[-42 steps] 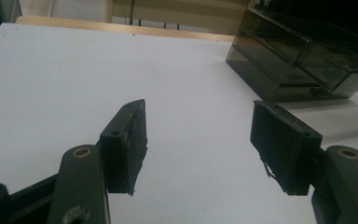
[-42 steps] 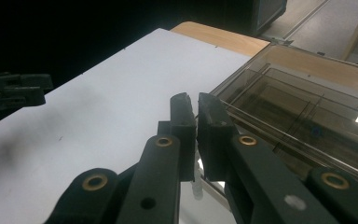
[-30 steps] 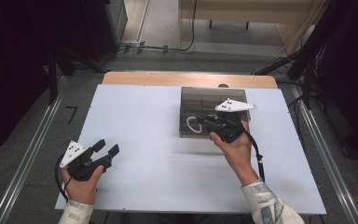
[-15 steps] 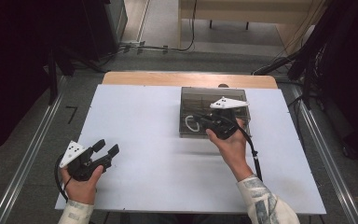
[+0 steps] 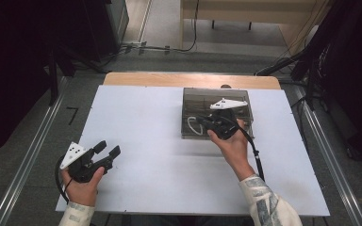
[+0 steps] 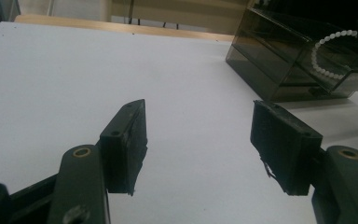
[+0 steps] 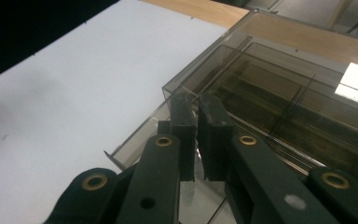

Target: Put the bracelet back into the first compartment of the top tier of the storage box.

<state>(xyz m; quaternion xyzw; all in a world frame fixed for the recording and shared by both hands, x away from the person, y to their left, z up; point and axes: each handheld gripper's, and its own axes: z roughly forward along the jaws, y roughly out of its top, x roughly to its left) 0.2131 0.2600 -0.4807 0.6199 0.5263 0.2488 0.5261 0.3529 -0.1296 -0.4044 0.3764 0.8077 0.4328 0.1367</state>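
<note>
A smoky clear box (image 5: 217, 90) with several dividers stands on the white table top (image 5: 146, 141), right of the middle. My right gripper (image 5: 206, 123) hangs over the box's front left part, shut on a white bead bracelet (image 5: 194, 125) that dangles as a loop. The same loop (image 6: 340, 51) hangs over the box (image 6: 270, 60) in the left gripper view. In the right gripper view the jaws (image 7: 196, 100) are pressed nearly together above the box's corner (image 7: 205, 58). My left gripper (image 5: 107, 148) rests open at the table's front left, with nothing between its jaws (image 6: 200, 109).
A wooden strip (image 5: 169, 79) runs along the table's far edge. Dark equipment and cables (image 5: 169, 47) lie on the floor beyond. The bare white top stretches between the two grippers.
My right gripper has shifted a little to the left and down over the box, still with the bracelet. The left gripper has stayed where it was.
</note>
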